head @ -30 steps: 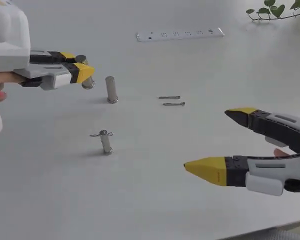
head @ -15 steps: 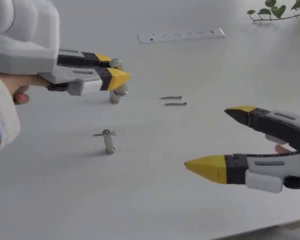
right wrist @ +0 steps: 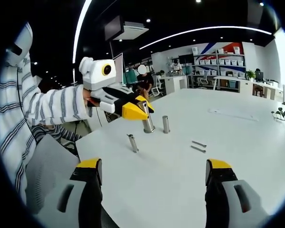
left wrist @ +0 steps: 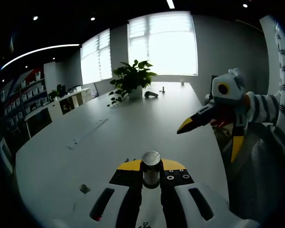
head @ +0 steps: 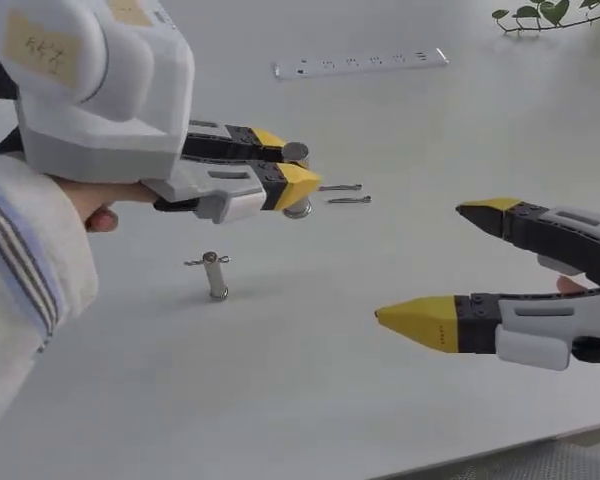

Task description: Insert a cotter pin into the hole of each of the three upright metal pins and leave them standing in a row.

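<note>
Jaws of our left gripper (head: 298, 165) are clamped on a metal pin (head: 298, 208), which we hold upright just left of two loose cotter pins (head: 348, 200) on the white table (head: 280, 400). Our right gripper (head: 420, 262) hangs nearer us, its jaws spread wide with nothing between them. A second pin (head: 215, 280) stands closer to us with a fitted cotter pin (head: 200, 263) through its top, and in the right gripper view a third pin (right wrist: 166, 124) stands bare just beside the held one.
</note>
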Motion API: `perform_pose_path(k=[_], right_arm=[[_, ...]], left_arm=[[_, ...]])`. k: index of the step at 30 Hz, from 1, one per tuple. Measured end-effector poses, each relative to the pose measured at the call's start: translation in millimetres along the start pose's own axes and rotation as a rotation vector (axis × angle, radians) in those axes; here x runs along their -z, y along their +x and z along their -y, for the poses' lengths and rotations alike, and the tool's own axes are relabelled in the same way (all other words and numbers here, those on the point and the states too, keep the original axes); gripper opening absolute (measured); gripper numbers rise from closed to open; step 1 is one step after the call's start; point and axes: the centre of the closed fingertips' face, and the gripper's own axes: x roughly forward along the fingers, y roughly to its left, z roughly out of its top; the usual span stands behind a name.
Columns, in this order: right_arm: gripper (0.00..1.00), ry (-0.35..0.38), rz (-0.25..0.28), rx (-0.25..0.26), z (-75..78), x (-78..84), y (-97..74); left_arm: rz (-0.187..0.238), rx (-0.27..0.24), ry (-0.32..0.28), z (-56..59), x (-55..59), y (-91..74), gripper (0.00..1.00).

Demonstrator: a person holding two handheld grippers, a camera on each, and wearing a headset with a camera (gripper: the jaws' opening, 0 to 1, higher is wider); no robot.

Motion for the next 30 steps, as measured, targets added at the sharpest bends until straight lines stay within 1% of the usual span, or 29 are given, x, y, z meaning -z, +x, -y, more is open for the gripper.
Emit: perform_pose_path(k=[2,6,7,12,15,17,21,24,28,29,30], right_arm=[[0.89,-0.003,-0.003,0.001,0.4,0.8,-1.0],[0.89,-0.001,-0.007,0.005,1.2,2.1,-2.4],[0.89,0.002,-0.008,0.006,1.5,2.9,-2.8],[0.87,-0.004,-0.023,-0.001,0.1,6.2,-4.3],[0.88,-0.005,-0.031,-0.004,-1.3,7.6,-5.4],[0.88,-0.002,-0.032,-0.003,-1.3,8.3,-6.4],[0.88,-0.004,-0.051,0.001,-0.8,12.8,-8.4],[0.88,-0.005,-0.061,0.001,-1.3,15.7,-9.2],[0.88,0.002,-0.066,-0.005,-2.8,19.1,-8.8],[0.88,0.001,-0.072,-0.007,-3.3,20.5,-8.4],[0.88,0.000,-0.076,-0.010,-3.7,21.2,-8.0]], left_arm=[[0.000,0.006,-0.001,5.1,1.1,3.7,0.09],[-0.002,0.029,0.000,14.7,8.2,9.3,0.09],[-0.003,0.037,0.000,18.0,11.5,11.0,0.09],[-0.004,0.053,-0.011,27.4,23.3,14.4,0.09],[-0.014,0.066,-0.006,35.3,30.5,15.5,0.09],[-0.019,0.071,-0.015,39.6,36.7,16.5,0.09],[-0.040,0.065,-0.025,47.1,50.0,19.5,0.09],[-0.052,0.071,-0.018,54.0,59.3,21.2,0.09],[-0.071,0.079,-0.038,63.8,71.7,25.2,0.09],[-0.077,0.084,-0.023,67.6,74.3,26.3,0.09],[-0.079,0.084,-0.021,69.0,75.6,27.2,0.09]])
